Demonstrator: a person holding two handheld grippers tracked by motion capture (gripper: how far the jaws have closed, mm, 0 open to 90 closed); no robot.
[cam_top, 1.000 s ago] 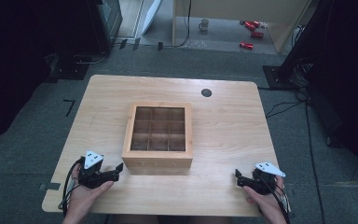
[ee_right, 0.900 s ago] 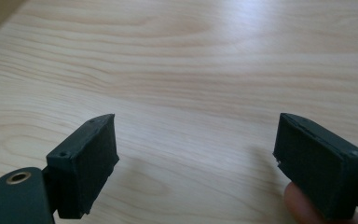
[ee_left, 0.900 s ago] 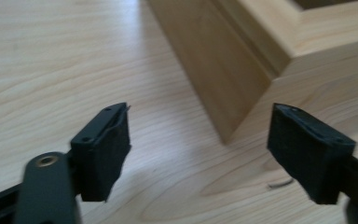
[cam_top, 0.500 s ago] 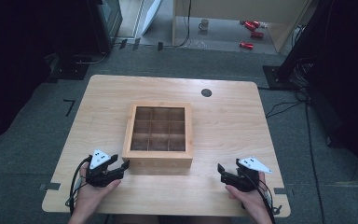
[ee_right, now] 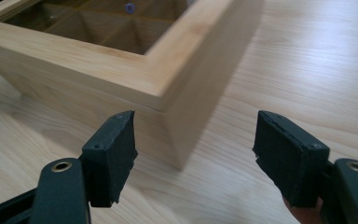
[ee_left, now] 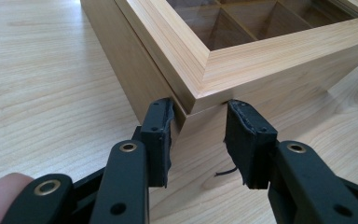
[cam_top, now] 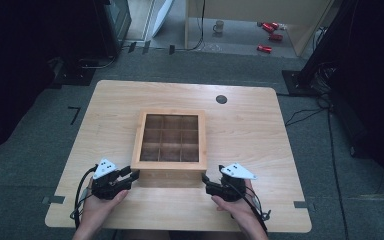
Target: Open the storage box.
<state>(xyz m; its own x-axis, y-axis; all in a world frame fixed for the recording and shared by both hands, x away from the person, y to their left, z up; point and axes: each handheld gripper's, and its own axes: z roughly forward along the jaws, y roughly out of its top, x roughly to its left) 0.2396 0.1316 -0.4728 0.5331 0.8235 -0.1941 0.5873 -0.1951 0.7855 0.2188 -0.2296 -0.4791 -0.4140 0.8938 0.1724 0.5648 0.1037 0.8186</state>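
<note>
Though square, box (cam_top: 169,141) table-aligned.

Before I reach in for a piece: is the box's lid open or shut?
Shut: the lid sits flat on the box, its glass over the compartments.

Both grippers have closed in on the box (cam_top: 169,141) from the lower corners of the frame. The left gripper (cam_top: 130,176), a second ago well out toward the bench's lower left edge, now sits at the box's lower left corner; in the left gripper view its jaws straddle that corner (ee_left: 196,100). The right gripper (cam_top: 206,181) has slid leftward from the lower right to just beside the box's lower right corner, jaws wide apart.
</note>
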